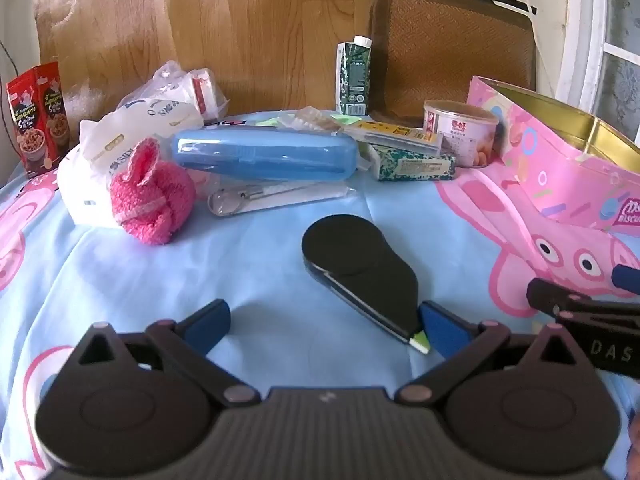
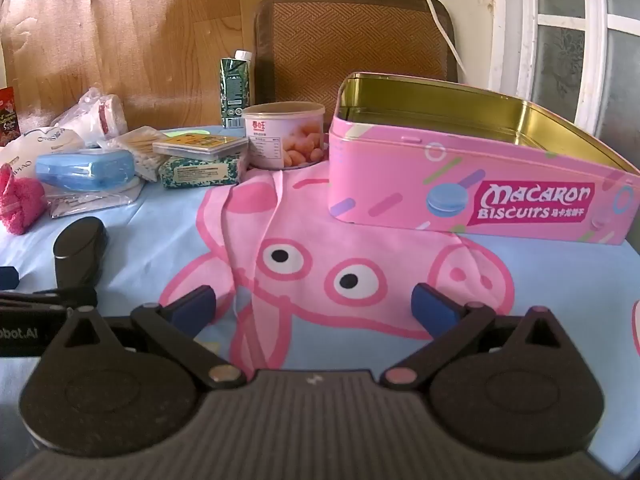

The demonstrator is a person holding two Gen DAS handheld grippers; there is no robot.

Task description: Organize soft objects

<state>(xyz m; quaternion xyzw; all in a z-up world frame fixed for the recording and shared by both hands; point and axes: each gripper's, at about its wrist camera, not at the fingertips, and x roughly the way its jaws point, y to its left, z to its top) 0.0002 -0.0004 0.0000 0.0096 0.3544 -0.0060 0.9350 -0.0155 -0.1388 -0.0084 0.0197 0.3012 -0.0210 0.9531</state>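
Observation:
A fluffy pink knitted ball point(image 1: 150, 196) lies on the blue cartoon cloth, against white plastic bags point(image 1: 120, 128); it shows at the left edge of the right wrist view as the pink ball point(image 2: 18, 204). An open pink biscuit tin point(image 2: 472, 184) with a gold inside stands at the right, also seen as the tin point(image 1: 560, 168). My left gripper point(image 1: 326, 330) is open over bare cloth, a black correction-tape dispenser point(image 1: 360, 276) just by its right finger. My right gripper point(image 2: 314, 306) is open above the printed pig face, nothing between its fingers.
Behind lie a blue plastic case point(image 1: 264, 154), a bagged spoon point(image 1: 276, 196), a green patterned pack point(image 1: 416, 166), a pink can point(image 2: 284, 136), cotton swabs point(image 2: 136, 152), a green carton point(image 2: 236, 88) and a red snack box point(image 1: 38, 116). A wicker chair back point(image 2: 352, 36) stands beyond the table.

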